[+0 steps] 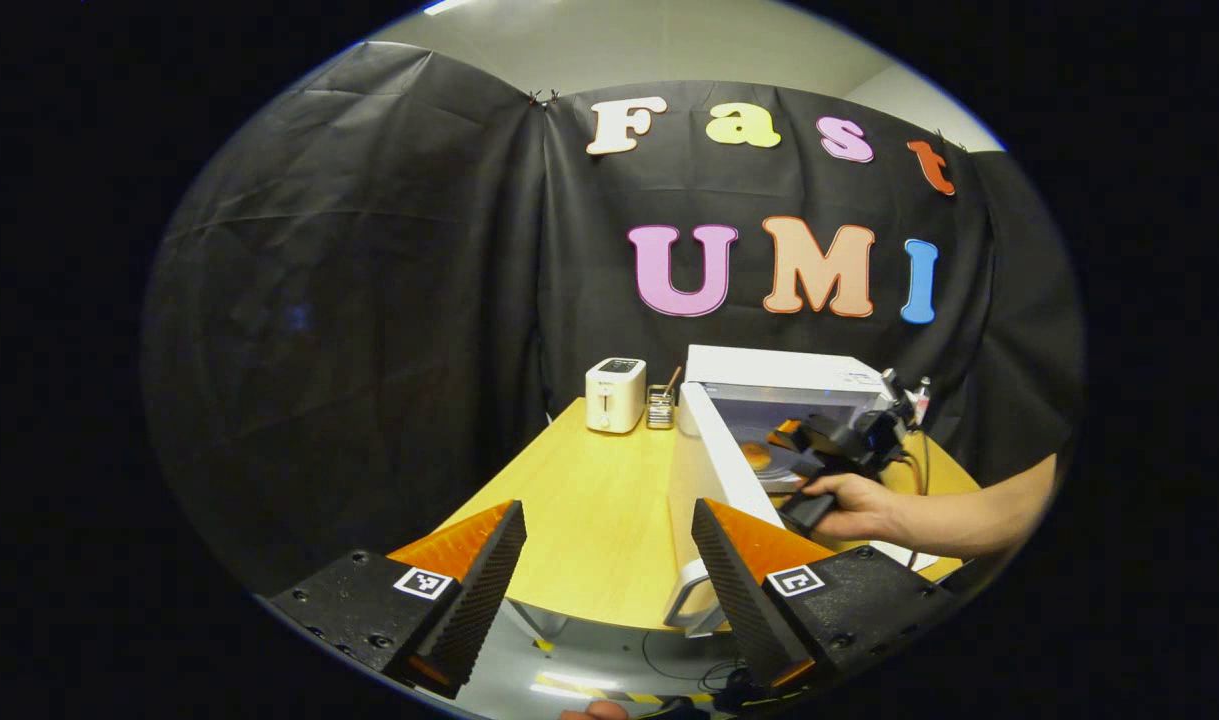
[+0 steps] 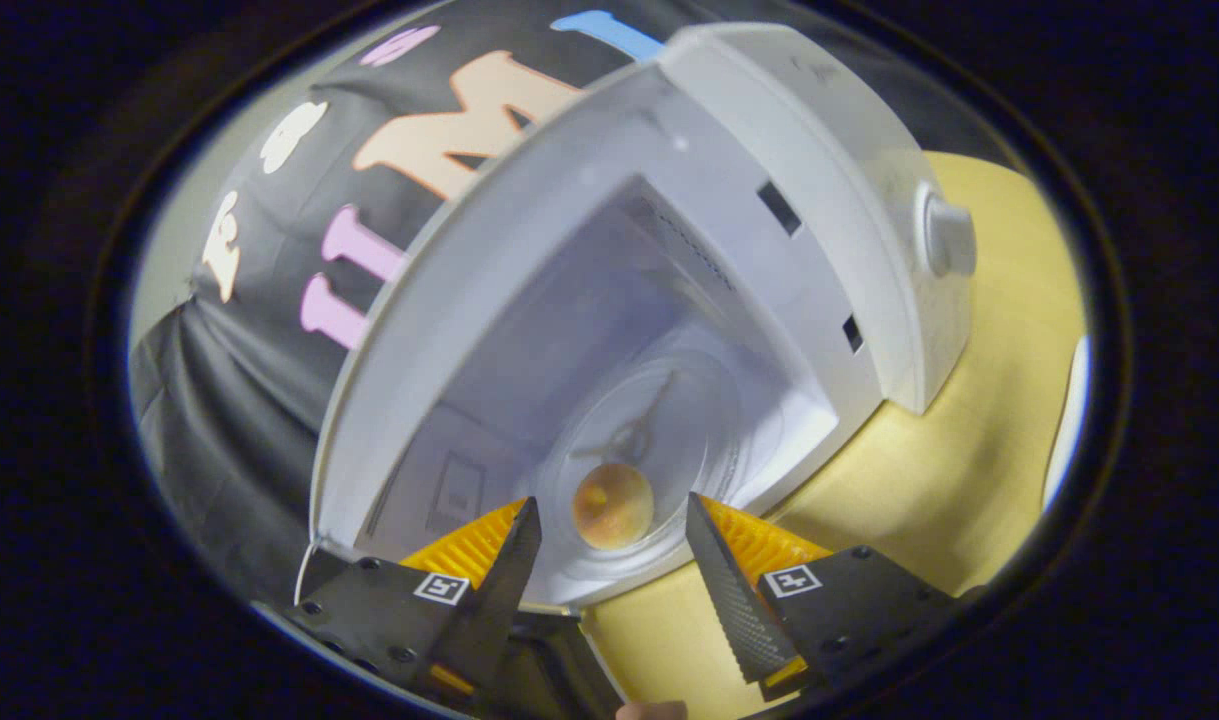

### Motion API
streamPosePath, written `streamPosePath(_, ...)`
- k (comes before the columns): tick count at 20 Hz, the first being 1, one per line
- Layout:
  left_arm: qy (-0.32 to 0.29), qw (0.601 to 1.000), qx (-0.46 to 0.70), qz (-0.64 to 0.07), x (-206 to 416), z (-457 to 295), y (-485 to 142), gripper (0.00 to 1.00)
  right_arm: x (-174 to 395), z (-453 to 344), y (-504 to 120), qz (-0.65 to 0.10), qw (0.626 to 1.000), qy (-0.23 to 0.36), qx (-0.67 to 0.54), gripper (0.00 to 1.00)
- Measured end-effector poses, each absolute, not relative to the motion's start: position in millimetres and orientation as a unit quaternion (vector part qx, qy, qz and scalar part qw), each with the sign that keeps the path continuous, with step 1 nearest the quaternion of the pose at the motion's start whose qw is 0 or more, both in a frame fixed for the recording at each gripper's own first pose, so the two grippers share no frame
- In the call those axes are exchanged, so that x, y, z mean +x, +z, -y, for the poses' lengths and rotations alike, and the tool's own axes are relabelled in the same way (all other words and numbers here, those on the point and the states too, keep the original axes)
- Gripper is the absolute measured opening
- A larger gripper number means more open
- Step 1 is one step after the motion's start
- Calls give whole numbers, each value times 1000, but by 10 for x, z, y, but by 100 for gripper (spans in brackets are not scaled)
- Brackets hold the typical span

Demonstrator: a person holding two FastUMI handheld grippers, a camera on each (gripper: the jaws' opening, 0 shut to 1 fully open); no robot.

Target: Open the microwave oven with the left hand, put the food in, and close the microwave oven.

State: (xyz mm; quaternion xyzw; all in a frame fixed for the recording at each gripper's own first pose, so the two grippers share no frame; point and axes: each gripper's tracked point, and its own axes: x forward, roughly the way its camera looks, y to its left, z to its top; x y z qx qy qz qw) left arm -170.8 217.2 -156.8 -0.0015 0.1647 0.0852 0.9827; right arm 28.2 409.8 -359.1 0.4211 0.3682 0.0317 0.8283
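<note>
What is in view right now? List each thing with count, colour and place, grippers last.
Microwave oven: one, white, on the table's right side, door swung open.
Food: one, round, orange-brown, on the glass turntable inside the oven.
Toaster: one, cream, at the table's back.
Small rack: one, wire, between toaster and oven.
Table: one, light wood.
Left gripper: open, empty, back from the table edge.
Right gripper: open, at the oven mouth, fingers either side of the food.
Hand: one, holding the right gripper.
</note>
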Motion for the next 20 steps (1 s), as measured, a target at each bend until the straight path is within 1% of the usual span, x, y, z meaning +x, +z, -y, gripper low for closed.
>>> streamPosePath(1, 90, 982, 3, -164, -1725, -2212, -1566, 98, 227, -4032, -3477, -362, 835, 52, 412, 85)
streamPosePath(2, 94, 982, 7, -166, -1733, -2245, -1576, 98, 175, -3942, -3367, -354, 842, 71, 401, 91)
streamPosePath(5, 92, 981, 17, -172, -1784, -2250, -1689, 99, 56, -3591, -2935, -308, 872, 128, 357, 91)
streamPosePath(8, 83, 978, 20, -188, -1784, -2214, -1910, 98, -174, -3217, -2502, -278, 891, 165, 319, 91)
streamPosePath(11, 71, 978, 16, -195, -1708, -2155, -2072, 99, -320, -2865, -2114, -250, 907, 186, 284, 91)
streamPosePath(15, 70, 978, 13, -196, -1585, -2155, -2227, 98, -332, -2441, -1562, -192, 935, 200, 222, 90)
streamPosePath(16, 71, 977, 14, -198, -1558, -2173, -2259, 97, -321, -2359, -1392, -175, 941, 200, 211, 84)
streamPosePath(17, 70, 977, 15, -202, -1543, -2189, -2311, 97, -298, -2269, -1242, -159, 946, 198, 200, 84)
streamPosePath(18, 68, 977, 17, -203, -1524, -2199, -2342, 98, -289, -2190, -1111, -145, 951, 198, 187, 90)
streamPosePath(19, 67, 976, 18, -206, -1513, -2214, -2386, 98, -267, -2132, -965, -130, 956, 198, 175, 86)
streamPosePath(20, 68, 976, 19, -208, -1506, -2229, -2418, 98, -256, -2076, -824, -115, 959, 198, 164, 86)
